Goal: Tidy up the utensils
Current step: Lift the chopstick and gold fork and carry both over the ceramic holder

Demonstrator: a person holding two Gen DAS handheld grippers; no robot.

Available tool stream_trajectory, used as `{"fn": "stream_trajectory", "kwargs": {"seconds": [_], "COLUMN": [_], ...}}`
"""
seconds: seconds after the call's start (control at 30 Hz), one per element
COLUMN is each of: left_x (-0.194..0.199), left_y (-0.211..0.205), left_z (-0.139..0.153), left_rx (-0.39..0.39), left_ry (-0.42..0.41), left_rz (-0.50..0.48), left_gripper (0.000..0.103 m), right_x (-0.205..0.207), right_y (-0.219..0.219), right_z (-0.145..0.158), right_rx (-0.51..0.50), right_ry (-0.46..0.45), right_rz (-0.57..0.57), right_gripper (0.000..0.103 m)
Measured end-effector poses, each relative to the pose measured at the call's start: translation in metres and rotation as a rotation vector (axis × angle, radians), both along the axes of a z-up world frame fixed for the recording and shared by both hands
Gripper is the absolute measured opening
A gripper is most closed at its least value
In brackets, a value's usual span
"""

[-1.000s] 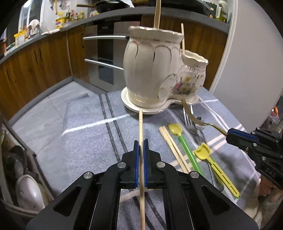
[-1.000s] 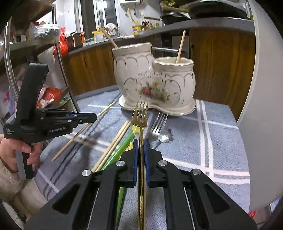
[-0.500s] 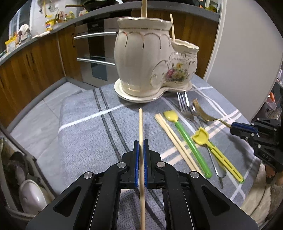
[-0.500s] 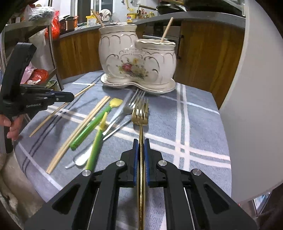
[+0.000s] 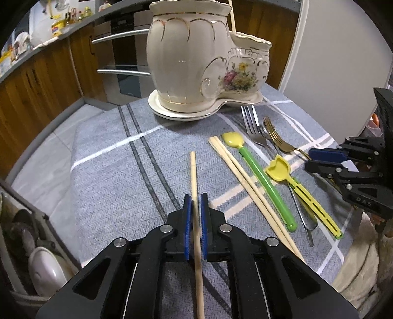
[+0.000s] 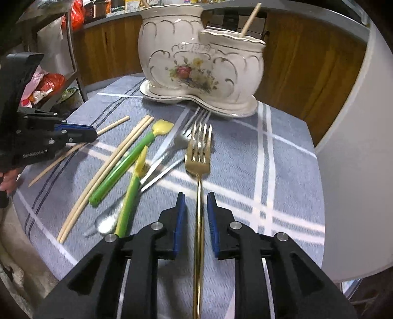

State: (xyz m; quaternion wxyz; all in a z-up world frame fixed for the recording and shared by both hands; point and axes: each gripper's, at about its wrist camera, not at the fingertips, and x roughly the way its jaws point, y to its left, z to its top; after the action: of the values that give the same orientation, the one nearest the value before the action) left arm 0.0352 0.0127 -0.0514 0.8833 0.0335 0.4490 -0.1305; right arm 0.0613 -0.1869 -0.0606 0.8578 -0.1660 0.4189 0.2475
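A single wooden chopstick lies on the grey cloth between the pads of my left gripper. Its jaws are opening, and a thin gap shows on each side of the stick. A gold fork rests on the cloth between the pads of my right gripper. Those jaws are opening too and stand clear of the handle. The white floral ceramic holder stands at the far edge, with a chopstick in its smaller cup. Each gripper shows in the other's view: the left gripper, the right gripper.
Between the grippers lie a chopstick pair, a green-handled spoon, a yellow utensil, a silver fork and a silver spoon. The table edge drops off at the right by a white wall. A dish rack sits low left.
Both grippers tipped down toward the cloth with the chopstick and the gold fork, then their jaws parted. The fork and chopstick now lie on the cloth.
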Motion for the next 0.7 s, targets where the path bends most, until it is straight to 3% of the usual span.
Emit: {"fn": "stream_trajectory", "kwargs": {"seconds": [0.1,0.17,0.33,0.43,0.7], "left_x": [0.000,0.000,-0.001,-0.005,-0.018], "left_y": [-0.001,-0.002,0.000,0.005,0.027], "left_z": [-0.001,-0.002,-0.001,0.010,0.059], "left_rx": [0.004,0.024,0.003,-0.006,-0.137], "left_ry": [-0.007,-0.026,-0.053,-0.109,-0.333], "left_rz": [-0.002,-0.008,-0.022,-0.011,0.043], "left_gripper": [0.011,0.006,0.006,0.006,0.006], "right_x": [0.005,0.005,-0.002,-0.008,-0.026], "right_y": [0.002,0.002,-0.006,-0.010,-0.017], "right_z": [-0.003,-0.003,0.005,0.018,0.078], "right_rx": [0.013,0.014,0.076,0.117,0.285], "right_ry": [-0.009,-0.022,-0.054,-0.098,-0.328], "right_rz": [-0.010,-0.023,-0.021,-0.026,-0.015], "right_gripper": [0.017,0.005,0.005,0.005,0.005]}}
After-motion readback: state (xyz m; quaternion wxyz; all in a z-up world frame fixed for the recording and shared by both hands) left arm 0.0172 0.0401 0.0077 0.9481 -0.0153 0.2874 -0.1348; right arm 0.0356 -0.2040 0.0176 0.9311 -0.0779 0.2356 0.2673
